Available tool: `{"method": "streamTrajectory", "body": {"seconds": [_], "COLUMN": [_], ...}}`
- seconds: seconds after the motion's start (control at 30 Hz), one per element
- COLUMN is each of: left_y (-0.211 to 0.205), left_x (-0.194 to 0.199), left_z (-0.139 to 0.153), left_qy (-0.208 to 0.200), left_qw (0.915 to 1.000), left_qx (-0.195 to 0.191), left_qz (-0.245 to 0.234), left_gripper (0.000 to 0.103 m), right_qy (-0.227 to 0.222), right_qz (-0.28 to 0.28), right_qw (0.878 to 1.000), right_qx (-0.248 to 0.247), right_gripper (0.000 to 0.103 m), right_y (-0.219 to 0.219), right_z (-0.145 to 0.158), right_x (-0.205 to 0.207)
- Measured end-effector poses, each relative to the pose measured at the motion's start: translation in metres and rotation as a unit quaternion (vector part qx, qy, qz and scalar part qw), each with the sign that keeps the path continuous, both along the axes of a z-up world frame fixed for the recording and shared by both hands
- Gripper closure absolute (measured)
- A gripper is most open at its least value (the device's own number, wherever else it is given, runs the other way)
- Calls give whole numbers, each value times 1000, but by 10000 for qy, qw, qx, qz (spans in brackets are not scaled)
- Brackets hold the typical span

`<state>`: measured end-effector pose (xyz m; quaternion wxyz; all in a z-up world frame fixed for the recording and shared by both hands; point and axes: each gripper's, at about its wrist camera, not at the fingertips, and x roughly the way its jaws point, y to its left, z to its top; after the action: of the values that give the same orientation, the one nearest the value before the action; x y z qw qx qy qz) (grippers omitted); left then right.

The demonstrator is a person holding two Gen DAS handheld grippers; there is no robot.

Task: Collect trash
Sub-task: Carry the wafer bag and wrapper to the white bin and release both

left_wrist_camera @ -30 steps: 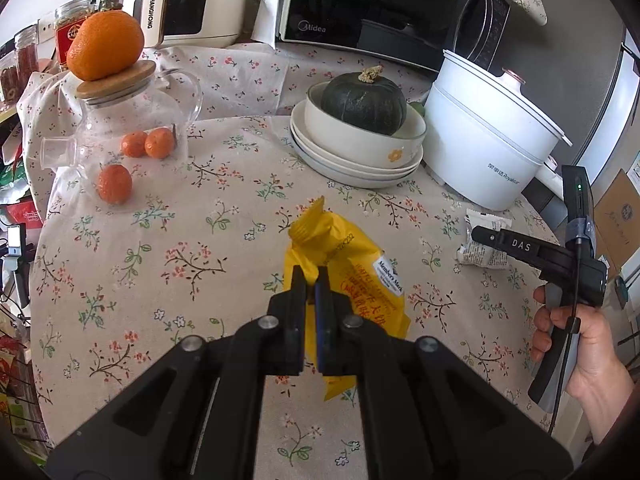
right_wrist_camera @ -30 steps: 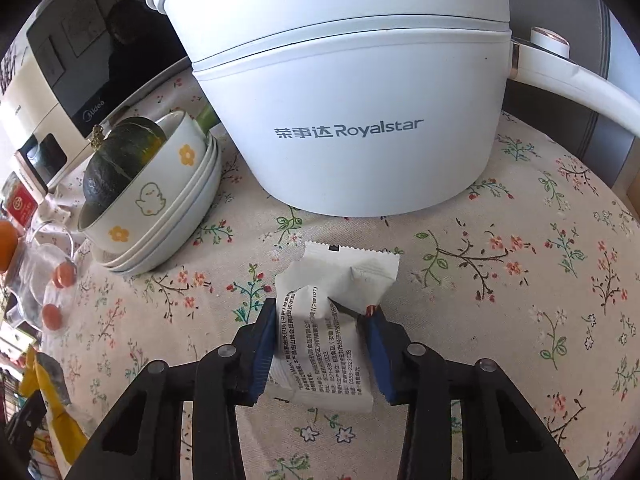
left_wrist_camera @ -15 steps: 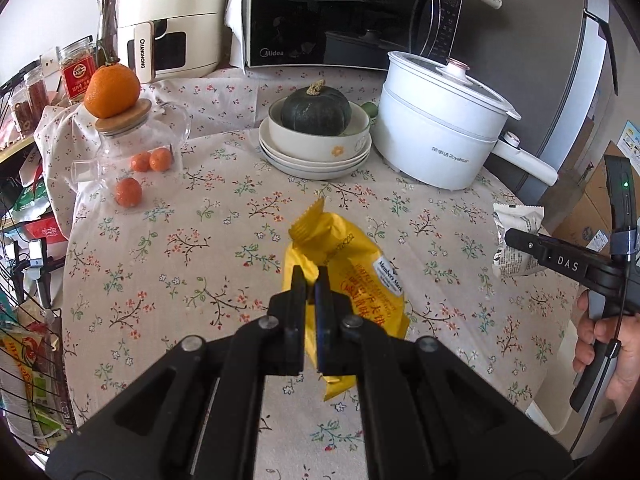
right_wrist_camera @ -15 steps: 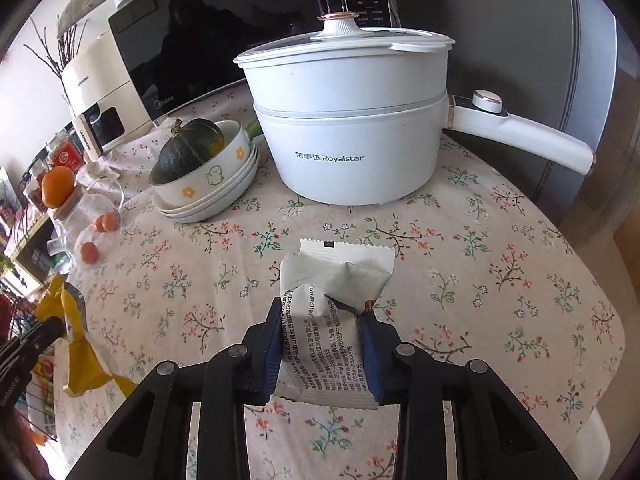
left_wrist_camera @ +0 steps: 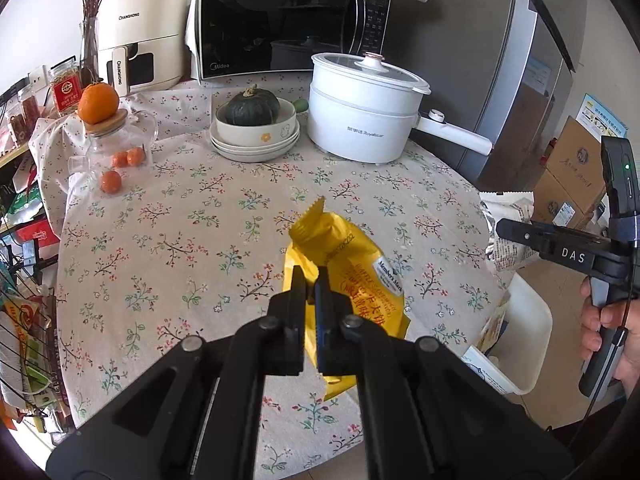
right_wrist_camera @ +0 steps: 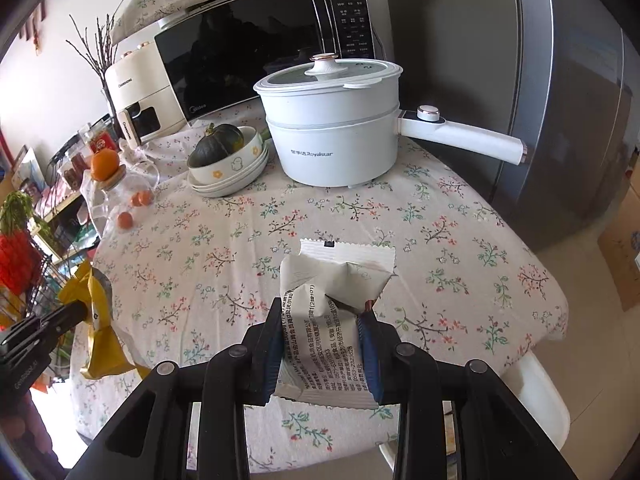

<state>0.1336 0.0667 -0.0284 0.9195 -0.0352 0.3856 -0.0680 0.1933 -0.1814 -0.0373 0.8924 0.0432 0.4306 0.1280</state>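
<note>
My left gripper (left_wrist_camera: 309,280) is shut on a yellow snack wrapper (left_wrist_camera: 352,268), which hangs above the flowered tablecloth (left_wrist_camera: 180,232). The same yellow wrapper (right_wrist_camera: 96,320) shows at the left edge of the right wrist view, pinched in that gripper. My right gripper (right_wrist_camera: 323,320) is shut on a white printed wrapper (right_wrist_camera: 336,280), lifted clear of the table near its front edge. In the left wrist view the white wrapper (left_wrist_camera: 510,236) and the right gripper's arm sit at the far right, held by a hand (left_wrist_camera: 612,332).
A white electric pot (right_wrist_camera: 332,128) with a long handle, stacked bowls holding a dark squash (right_wrist_camera: 218,146), a glass jar topped with an orange (left_wrist_camera: 98,104), small oranges, a microwave (left_wrist_camera: 280,24) and an air fryer stand at the back. A white bin (left_wrist_camera: 524,336) sits below the table's right edge.
Both grippers have pulled back and risen from the table, each carrying its wrapper. The white wrapper left the cloth by the pot. Much more of the table and room shows now.
</note>
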Motion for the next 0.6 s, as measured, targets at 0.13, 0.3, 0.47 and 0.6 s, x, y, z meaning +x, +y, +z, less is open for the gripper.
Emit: {"method": "streamTrajectory", "body": {"seconds": [0.13,0.3,0.47,0.6], "left_y": [-20,-48,-85,-115], "left_x": [-13,-20,-21,-21], "left_z": [-1,-8,-21,-28], "left_qy": [20,54,178,218], "left_qw": [9997,9982,9949,9915], "left_qx": [-81,-263,-255,-176], "left_qz": [-226,-539,-964,-1272], "left_gripper": [99,99,99,98], "right_qy": [9,338,944,1058], "right_qz": [148,115,-383,-728], "right_qw": [9999,9993,9923,9898], "right_qx": [-76,117,699,608], "right_gripper": [68,68,68,68], "right_y": [-12,-39,-81,-110], "right_z": [0,-8,-13,-18], "right_x": [-26,-53,-56,-59]}}
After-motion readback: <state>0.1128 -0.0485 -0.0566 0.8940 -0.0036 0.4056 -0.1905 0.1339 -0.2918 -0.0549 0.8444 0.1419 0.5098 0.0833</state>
